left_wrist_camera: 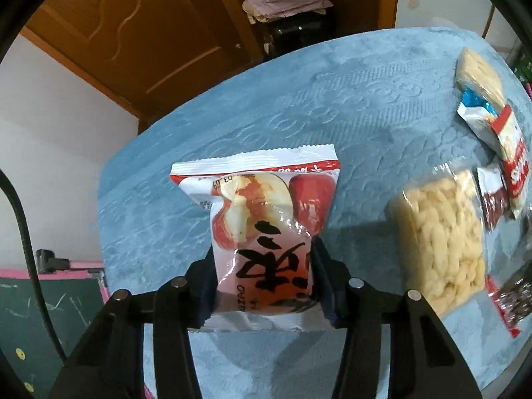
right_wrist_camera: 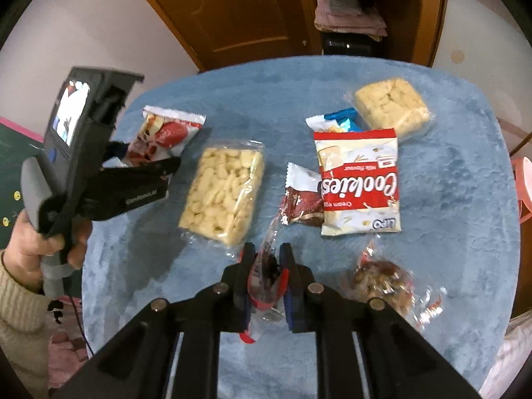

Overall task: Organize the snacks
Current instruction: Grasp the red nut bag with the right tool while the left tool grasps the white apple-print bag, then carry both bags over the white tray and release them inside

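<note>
My left gripper (left_wrist_camera: 262, 259) is shut on a red-and-white jujube snack packet (left_wrist_camera: 262, 212) and holds it above the blue tablecloth (left_wrist_camera: 332, 99); it also shows in the right wrist view (right_wrist_camera: 159, 136), gripper at far left (right_wrist_camera: 146, 166). My right gripper (right_wrist_camera: 267, 266) is shut on a clear wrapper with dark red snack (right_wrist_camera: 266, 282), low over the cloth. On the cloth lie a clear puffed-snack pack (right_wrist_camera: 222, 193), a Cookies bag (right_wrist_camera: 359, 183), a brown-and-white packet (right_wrist_camera: 302, 199), a blue-and-white packet (right_wrist_camera: 335, 121), a pale rice-cake block (right_wrist_camera: 390, 104) and a nut cluster pack (right_wrist_camera: 382, 282).
A wooden wardrobe (right_wrist_camera: 232, 10) with a shelf of folded cloths (right_wrist_camera: 349, 13) stands behind the table. A green board with pink frame (left_wrist_camera: 40, 299) is at the left. The table's edges curve away on all sides.
</note>
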